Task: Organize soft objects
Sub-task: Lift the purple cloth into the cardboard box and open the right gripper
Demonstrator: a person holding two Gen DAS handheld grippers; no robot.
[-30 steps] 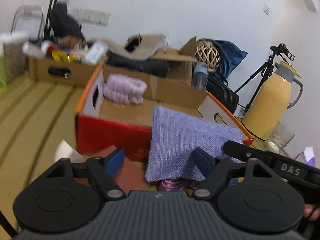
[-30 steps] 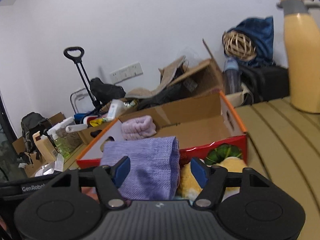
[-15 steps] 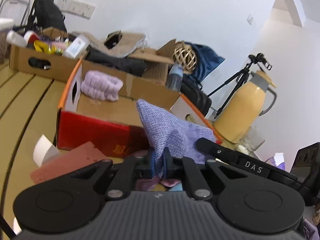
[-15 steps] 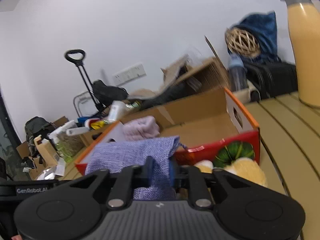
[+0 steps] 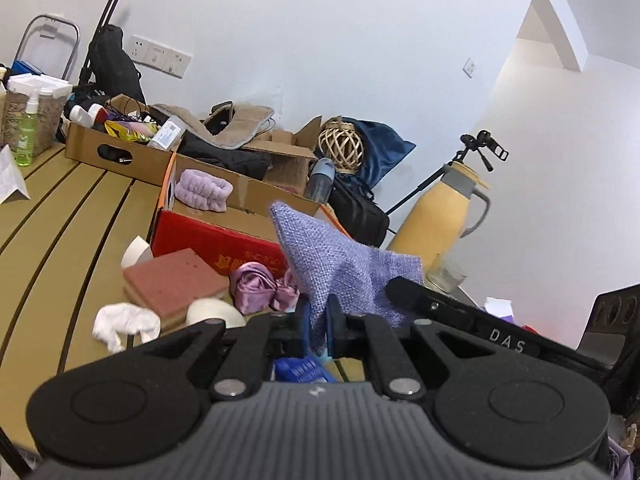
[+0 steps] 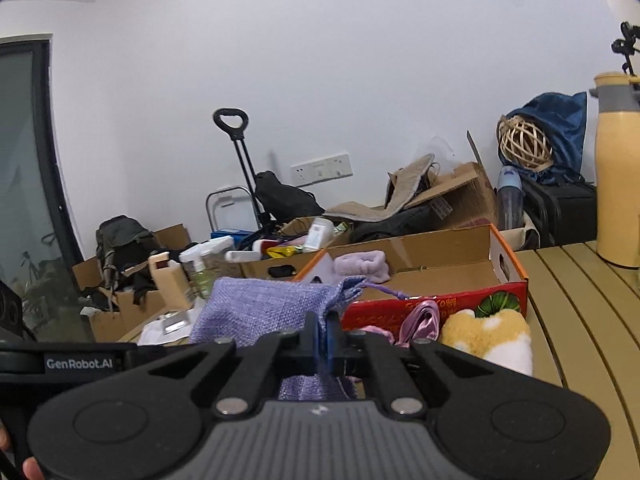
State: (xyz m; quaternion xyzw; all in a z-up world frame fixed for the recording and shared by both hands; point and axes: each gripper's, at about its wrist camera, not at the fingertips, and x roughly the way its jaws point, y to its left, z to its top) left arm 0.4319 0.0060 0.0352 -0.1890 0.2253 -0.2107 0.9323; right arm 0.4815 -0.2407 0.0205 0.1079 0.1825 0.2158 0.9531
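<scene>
Purple woven pouch (image 5: 336,264) pinched between left gripper (image 5: 318,316) and right gripper (image 6: 323,330).

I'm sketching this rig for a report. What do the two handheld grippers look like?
Both are matte black: the left gripper and right gripper have ribbed grey bodies, round side discs, silver pivot screws and blue finger pads. White lettering reads "DAS" on one, "GenRobot.AI" on the other.

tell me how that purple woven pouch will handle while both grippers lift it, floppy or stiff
Probably floppy: the purple woven pouch sags and creases between the left gripper and the right gripper, both shut on its edge. It looks flat and empty, so likely light. The coarse weave should resist slipping.
</scene>
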